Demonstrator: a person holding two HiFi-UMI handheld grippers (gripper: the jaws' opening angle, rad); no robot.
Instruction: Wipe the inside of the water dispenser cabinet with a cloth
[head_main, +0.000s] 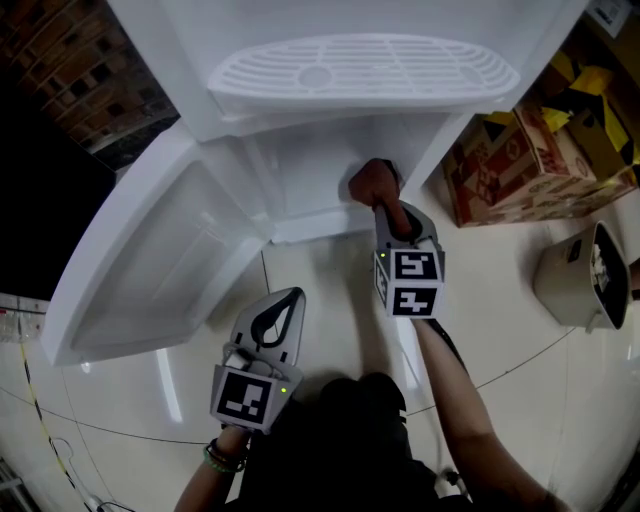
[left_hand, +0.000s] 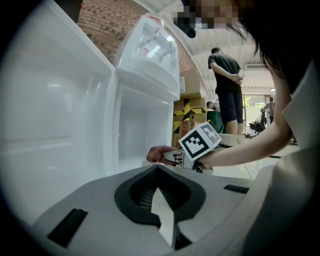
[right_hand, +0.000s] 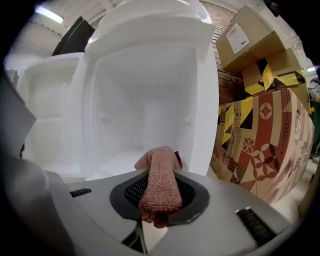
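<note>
The white water dispenser's cabinet (head_main: 310, 175) stands open, its door (head_main: 170, 260) swung out to the left. My right gripper (head_main: 385, 207) is shut on a reddish-brown cloth (head_main: 372, 183), which sits at the right side of the cabinet's mouth. In the right gripper view the cloth (right_hand: 160, 185) bulges out over the jaws of that gripper (right_hand: 160, 172), with the bare white interior (right_hand: 145, 100) straight ahead. My left gripper (head_main: 293, 296) hangs back over the floor, shut with nothing in it. From the left gripper (left_hand: 158, 169) I see the cloth (left_hand: 159, 153) at the cabinet (left_hand: 140, 130).
Patterned cardboard boxes (head_main: 520, 160) stand close to the right of the dispenser (right_hand: 260, 135). A white bin (head_main: 585, 280) sits further right. The drip grille (head_main: 360, 65) overhangs the cabinet. Cables (head_main: 40, 420) lie at the far left. A person (left_hand: 227, 85) stands in the background.
</note>
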